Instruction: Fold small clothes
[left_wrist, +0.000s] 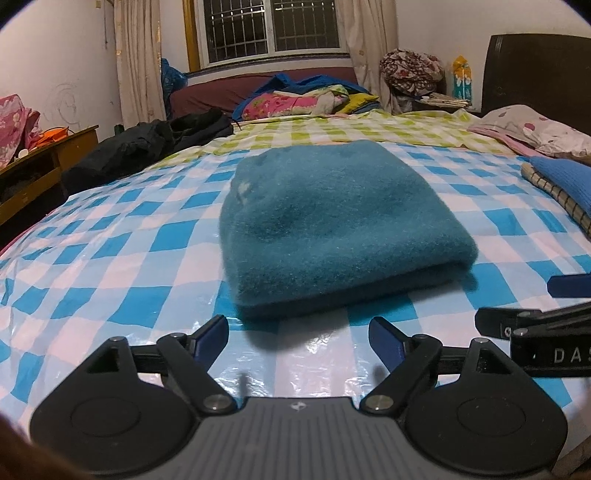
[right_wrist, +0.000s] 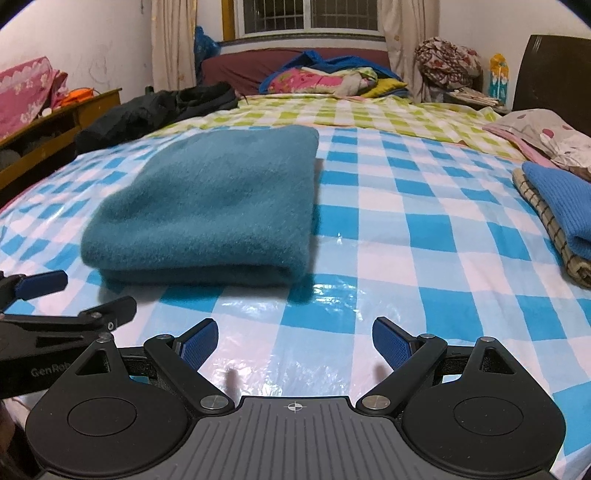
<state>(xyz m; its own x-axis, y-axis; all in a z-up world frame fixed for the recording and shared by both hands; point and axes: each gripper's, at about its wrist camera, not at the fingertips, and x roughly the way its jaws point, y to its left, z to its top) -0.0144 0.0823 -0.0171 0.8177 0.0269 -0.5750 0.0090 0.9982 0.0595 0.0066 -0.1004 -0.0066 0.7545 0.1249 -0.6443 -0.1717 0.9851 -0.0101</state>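
Observation:
A teal fuzzy garment (left_wrist: 332, 225) lies folded into a thick rectangle on the blue-and-white checked plastic sheet (left_wrist: 110, 266); it also shows in the right wrist view (right_wrist: 214, 206). My left gripper (left_wrist: 299, 332) is open and empty, just in front of the garment's near edge. My right gripper (right_wrist: 295, 336) is open and empty, in front of and to the right of the garment. Each gripper shows at the edge of the other's view, the right one (left_wrist: 532, 306) and the left one (right_wrist: 66, 295).
A stack of folded clothes, a blue knit (right_wrist: 561, 203) on a checked piece (right_wrist: 550, 229), lies at the right. Black clothing (left_wrist: 147, 147) lies at the far left, colourful bedding (left_wrist: 303, 99) at the back, a pillow (left_wrist: 535, 129) at the far right, a wooden table (left_wrist: 40, 173) at left.

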